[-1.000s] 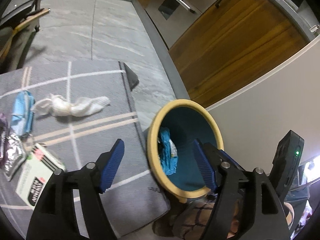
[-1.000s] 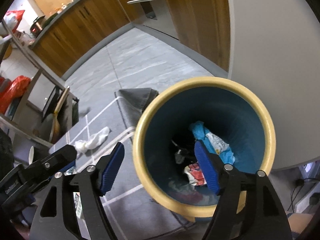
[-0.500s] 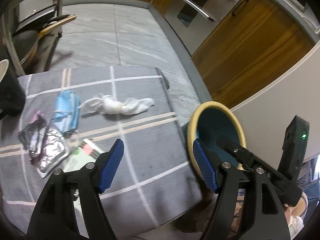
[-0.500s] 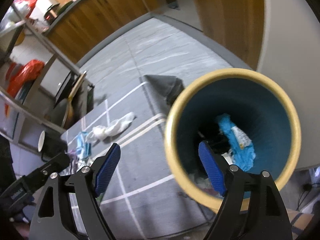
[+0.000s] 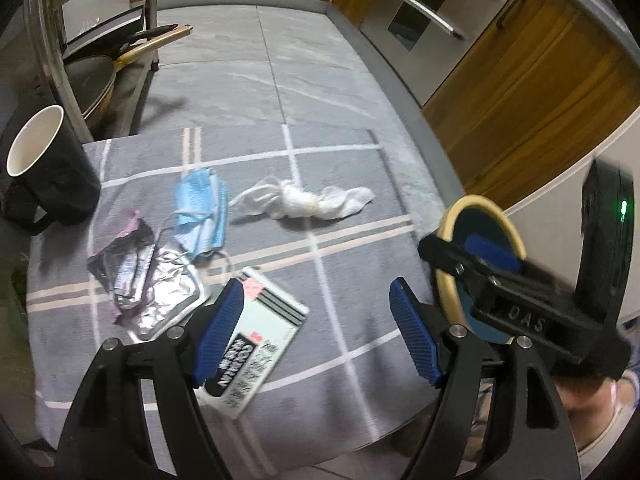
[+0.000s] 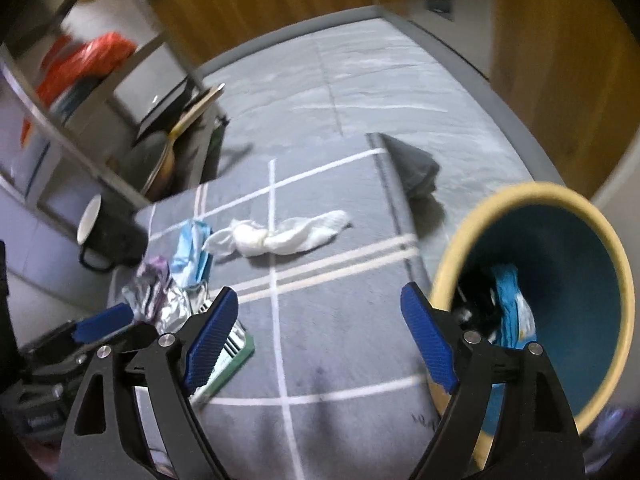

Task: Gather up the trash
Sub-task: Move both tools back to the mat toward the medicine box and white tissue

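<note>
Twisted tissue (image 5: 304, 204) long axis across cloth, left-right.

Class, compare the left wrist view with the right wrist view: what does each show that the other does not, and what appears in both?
Only the left wrist view shows the printed face of the white box and part of a person at lower right. Only the right wrist view shows the trash inside the bin, including a blue wrapper, plus a red bag on the shelf. Both show the grey mat, twisted white tissue, blue face mask, foil wrappers and black mug. The left gripper, jaws opening, and the right gripper hold nothing.
</note>
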### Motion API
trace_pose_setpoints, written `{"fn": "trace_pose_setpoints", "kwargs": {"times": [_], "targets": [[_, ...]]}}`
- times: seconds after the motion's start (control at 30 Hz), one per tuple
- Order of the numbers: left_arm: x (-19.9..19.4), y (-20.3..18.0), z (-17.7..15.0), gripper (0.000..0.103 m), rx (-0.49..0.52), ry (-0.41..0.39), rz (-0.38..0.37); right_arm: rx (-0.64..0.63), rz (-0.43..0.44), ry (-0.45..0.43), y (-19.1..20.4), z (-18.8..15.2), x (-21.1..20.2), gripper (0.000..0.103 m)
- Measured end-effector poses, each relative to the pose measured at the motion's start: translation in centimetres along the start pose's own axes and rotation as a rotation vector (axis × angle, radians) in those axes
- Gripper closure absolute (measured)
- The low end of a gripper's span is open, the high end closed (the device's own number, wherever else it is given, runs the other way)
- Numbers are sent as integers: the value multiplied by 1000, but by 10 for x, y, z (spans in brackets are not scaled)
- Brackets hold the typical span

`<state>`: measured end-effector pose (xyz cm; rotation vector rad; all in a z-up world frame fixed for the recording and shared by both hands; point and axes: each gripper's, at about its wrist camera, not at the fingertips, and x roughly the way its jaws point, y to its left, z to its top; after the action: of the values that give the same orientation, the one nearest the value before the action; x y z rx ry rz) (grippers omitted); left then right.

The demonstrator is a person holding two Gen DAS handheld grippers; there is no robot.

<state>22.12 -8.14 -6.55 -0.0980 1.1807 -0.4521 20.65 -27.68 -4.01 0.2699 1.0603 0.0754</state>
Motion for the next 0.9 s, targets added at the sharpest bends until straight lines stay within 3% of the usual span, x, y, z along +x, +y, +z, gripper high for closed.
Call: {"fn": "trace_pose_setpoints", "kwargs": {"times": [0.5,0.8,0.9], "targets": [[37,44,-28,24,35,132,175,-454,-57,83,61,29,73,19],[59,54,-36,23,53,196,214,-597,-71,115,86,32,118,20],[66,51,-39,23,76,213,228,-597,-76,134,83,32,129,30]]}}
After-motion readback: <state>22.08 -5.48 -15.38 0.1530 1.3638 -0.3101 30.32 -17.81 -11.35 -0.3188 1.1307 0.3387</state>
